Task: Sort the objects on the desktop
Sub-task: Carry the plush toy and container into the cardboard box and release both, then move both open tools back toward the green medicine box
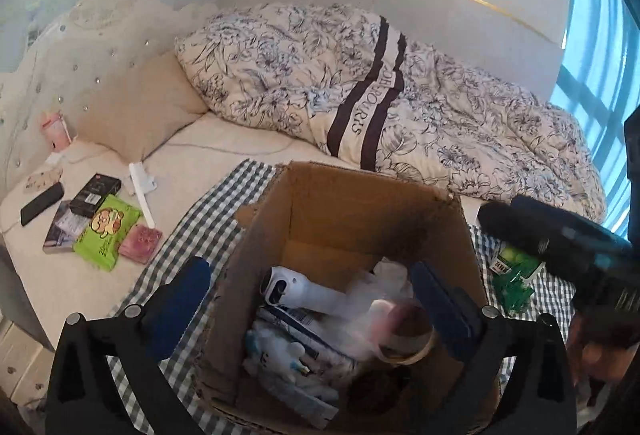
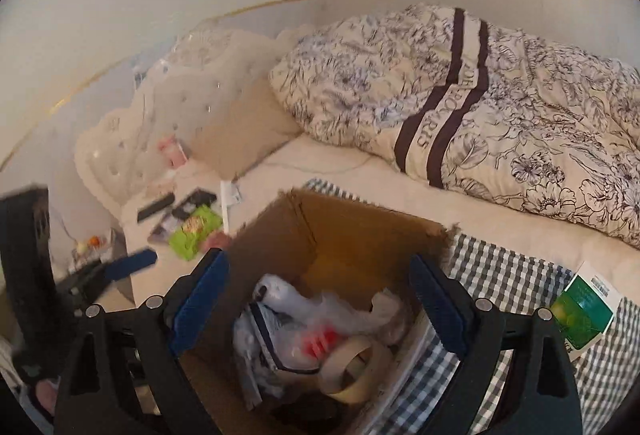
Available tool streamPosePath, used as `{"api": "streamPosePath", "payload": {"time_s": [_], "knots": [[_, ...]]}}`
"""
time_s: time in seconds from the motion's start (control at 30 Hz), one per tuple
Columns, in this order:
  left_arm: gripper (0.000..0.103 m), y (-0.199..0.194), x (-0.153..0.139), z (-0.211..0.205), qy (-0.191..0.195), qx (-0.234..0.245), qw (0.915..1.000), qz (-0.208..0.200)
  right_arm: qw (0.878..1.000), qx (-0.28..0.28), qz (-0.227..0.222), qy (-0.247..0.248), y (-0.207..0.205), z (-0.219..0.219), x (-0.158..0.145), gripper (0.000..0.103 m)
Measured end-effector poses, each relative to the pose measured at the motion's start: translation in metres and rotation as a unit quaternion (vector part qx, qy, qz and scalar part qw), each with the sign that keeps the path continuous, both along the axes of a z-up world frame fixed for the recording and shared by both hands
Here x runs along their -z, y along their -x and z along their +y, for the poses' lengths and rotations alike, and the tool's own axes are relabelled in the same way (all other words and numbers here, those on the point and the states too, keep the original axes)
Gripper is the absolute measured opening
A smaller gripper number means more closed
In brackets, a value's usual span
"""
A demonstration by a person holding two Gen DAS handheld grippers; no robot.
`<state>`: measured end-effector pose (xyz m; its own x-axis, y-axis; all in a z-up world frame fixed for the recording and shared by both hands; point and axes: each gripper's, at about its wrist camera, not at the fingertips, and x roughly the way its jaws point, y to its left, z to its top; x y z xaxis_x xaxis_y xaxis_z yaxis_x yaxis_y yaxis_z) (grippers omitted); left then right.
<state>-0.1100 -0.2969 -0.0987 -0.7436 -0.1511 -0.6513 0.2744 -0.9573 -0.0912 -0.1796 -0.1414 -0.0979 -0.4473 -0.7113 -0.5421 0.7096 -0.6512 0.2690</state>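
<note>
Left wrist view:
left gripper (image 1: 312, 299): fingers spread wide, empty, above the cardboard box (image 1: 360, 203).
tape roll (image 1: 408, 347): inside the box.

Right wrist view:
right gripper (image 2: 320, 299): fingers spread, empty, over the box.
green packet (image 2: 584, 311): on checked cloth (image 2: 500, 275), right of the box.

Both tongs, left (image 1: 312, 299) and right (image 2: 320, 295), gape empty
</note>
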Motion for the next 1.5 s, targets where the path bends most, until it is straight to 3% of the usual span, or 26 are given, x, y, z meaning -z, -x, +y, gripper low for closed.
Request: {"api": "streamPosePath", "payload": {"time_s": [0.2,0.5,0.6,0.73,0.9,0.97,1.13,1.33,1.4,1.5], "knots": [[0.103,0.004,-0.003,0.011,-0.018,0.012,0.9996,-0.021,0.999,0.044,0.027,0.013,0.001,0.037,-0.019,0.100],[0.103,0.014,-0.019,0.069,0.004,0.004,0.9996,-0.028,0.987,0.145,0.069,-0.023,0.013,0.140,-0.046,0.103],[0.103,0.014,-0.021,0.088,-0.025,0.005,0.9997,0.004,0.984,0.164,0.060,-0.030,0.019,0.171,-0.044,0.103],[0.103,0.009,-0.027,0.113,-0.052,0.059,0.9940,0.076,0.980,0.175,0.086,-0.031,0.015,0.204,-0.039,0.103],[0.103,0.002,-0.030,0.161,-0.006,0.120,0.9812,0.151,0.971,0.190,0.129,-0.070,0.010,0.230,-0.021,0.103],[0.103,0.008,-0.027,0.179,0.006,0.129,0.9817,0.140,0.966,0.196,0.137,-0.097,0.012,0.236,-0.009,0.103],[0.103,0.042,0.007,0.226,-0.001,0.152,0.9879,0.030,0.949,0.261,0.114,-0.137,0.027,0.257,0.020,0.103],[0.103,0.073,0.064,0.260,0.010,0.166,0.9861,-0.011,0.946,0.304,0.020,-0.111,0.058,0.295,0.049,0.103],[0.103,0.087,0.084,0.264,0.004,0.153,0.9880,-0.017,0.952,0.292,0.006,-0.094,0.063,0.300,0.055,0.103],[0.103,0.111,0.111,0.260,-0.031,0.136,0.9895,-0.036,0.951,0.291,0.011,-0.105,0.064,0.298,0.062,0.103]]}}
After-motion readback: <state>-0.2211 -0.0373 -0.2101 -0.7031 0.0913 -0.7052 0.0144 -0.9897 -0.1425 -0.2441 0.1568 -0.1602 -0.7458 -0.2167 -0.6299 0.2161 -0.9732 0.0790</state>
